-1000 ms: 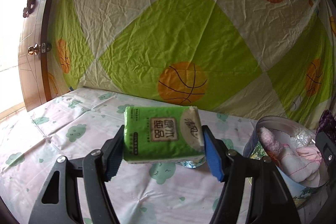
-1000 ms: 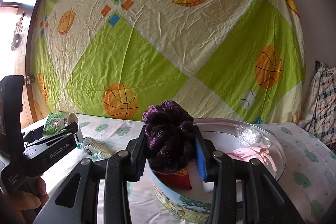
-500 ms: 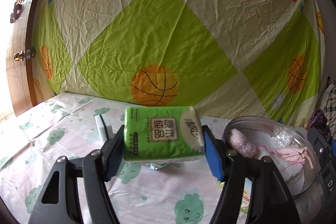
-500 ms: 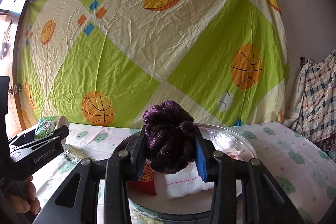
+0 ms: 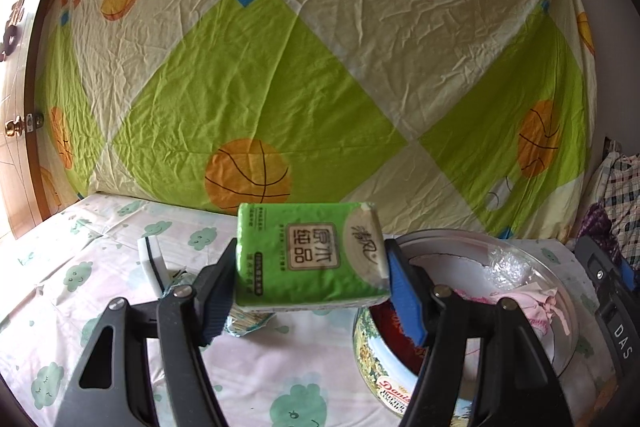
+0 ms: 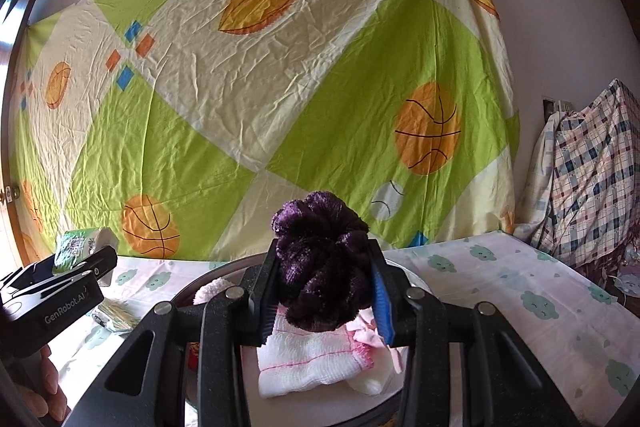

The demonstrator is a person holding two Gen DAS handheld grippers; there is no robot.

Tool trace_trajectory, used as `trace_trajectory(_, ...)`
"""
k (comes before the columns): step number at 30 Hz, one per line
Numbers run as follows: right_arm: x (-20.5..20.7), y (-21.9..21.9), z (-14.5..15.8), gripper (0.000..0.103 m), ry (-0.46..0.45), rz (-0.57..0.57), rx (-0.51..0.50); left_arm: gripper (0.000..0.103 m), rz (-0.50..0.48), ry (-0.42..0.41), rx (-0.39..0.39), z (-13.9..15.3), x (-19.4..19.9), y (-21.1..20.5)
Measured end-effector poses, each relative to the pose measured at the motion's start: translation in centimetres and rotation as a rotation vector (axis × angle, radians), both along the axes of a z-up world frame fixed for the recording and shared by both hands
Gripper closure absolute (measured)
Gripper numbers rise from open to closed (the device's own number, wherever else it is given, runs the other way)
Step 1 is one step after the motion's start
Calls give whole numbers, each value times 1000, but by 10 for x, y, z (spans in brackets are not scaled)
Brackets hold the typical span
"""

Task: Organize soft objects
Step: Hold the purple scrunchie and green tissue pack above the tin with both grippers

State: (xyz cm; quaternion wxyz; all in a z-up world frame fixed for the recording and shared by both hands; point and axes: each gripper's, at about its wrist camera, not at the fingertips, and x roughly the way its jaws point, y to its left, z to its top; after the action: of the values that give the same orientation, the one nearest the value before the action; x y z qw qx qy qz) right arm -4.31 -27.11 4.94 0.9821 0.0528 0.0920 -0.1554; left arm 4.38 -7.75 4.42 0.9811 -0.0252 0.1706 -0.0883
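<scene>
Tin [image 5: 374, 347] rim sits right of the left gripper [image 5: 310, 287], clenched on a tissue pack [image 5: 308, 255]; bare tablecloth [image 5: 100, 291] spreads left. Right gripper [image 6: 322, 291] clamps a purple scrunchie [image 6: 320, 259] above the tin.

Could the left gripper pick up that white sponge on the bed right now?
Probably not yet. The left gripper is shut on the green tissue pack, so it has no free grip. The white sponge itself stands uncovered on the bedsheet.

Wall behind hung with green-and-cream sheet [image 5: 280, 75], basketball and leaf prints. Tabletop cloth [image 5: 100, 291] white, green cloud pattern. Wooden door [image 5: 16, 131] at left. Plaid fabric [image 6: 588, 179] heaped at right.
</scene>
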Motion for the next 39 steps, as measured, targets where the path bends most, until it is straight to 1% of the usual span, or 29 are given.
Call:
trace_trajectory(7, 4, -21, 2, 61, -6, -49, 13, 35, -44, -9, -4, 7, 1, -25)
trace_trajectory(18, 10, -51, 5, 61, -11, -130, 33, 35, -87, 3, 0, 7, 6, -58)
trace_trajectory(29, 23, -58, 4, 61, 1, -179, -43, 35, -102, 48, 32, 4, 18, -84)
trace_trajectory(36, 36, -66, 0, 61, 28, -194, -57, 35, -98, 80, 51, 2, 27, -94)
trace_trajectory(39, 44, -69, -3, 61, 50, -191, -62, 35, -101, 92, 76, 1, 31, -100)
